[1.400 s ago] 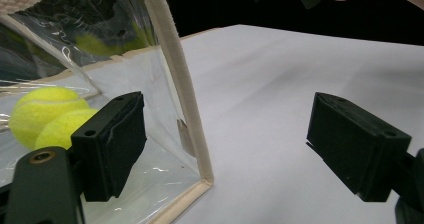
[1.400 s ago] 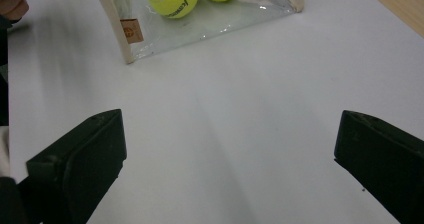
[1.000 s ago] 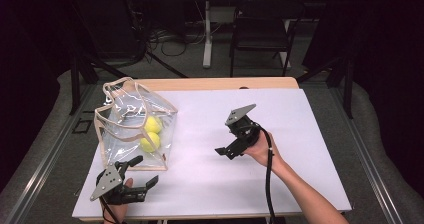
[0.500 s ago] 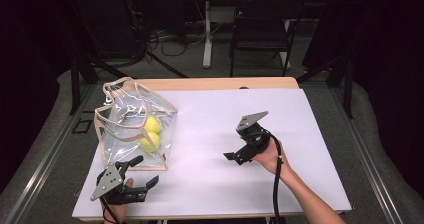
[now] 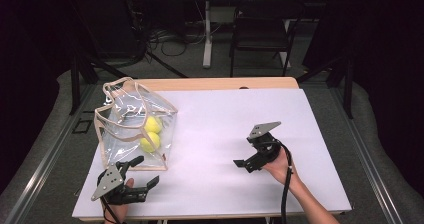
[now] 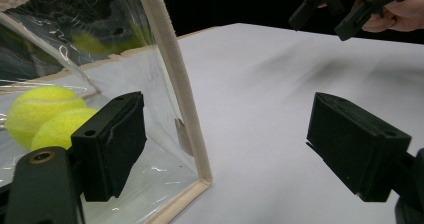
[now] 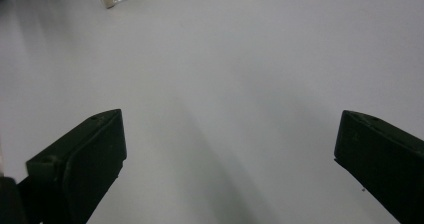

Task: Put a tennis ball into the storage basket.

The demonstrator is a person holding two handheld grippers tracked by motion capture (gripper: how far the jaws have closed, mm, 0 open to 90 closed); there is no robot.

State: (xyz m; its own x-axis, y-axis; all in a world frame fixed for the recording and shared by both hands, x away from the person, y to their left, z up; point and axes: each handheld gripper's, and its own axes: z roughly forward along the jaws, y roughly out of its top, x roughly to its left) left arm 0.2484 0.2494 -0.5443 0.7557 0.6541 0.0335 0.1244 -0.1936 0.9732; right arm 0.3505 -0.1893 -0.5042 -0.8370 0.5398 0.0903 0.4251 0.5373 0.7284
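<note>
Clear bag [image 5: 131, 126] w/ tan trim, upright, two yellow balls [image 5: 151, 133] inside.

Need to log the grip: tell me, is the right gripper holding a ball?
No, the right gripper is open over bare table; both balls sit in the bag.

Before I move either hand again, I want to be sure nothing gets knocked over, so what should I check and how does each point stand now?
1. Left gripper open: ok, its fingers stand wide apart.
2. Left gripper clear of the clear bag: cannot tell, one finger sits close against the bag's near corner.
3. Right gripper open and empty: ok, only bare white table lies between its fingers.
4. Tennis balls inside the bag: ok, two show through the wall.
5. Bag upright: ok, it stands on the table's left part with its handles up.
</note>
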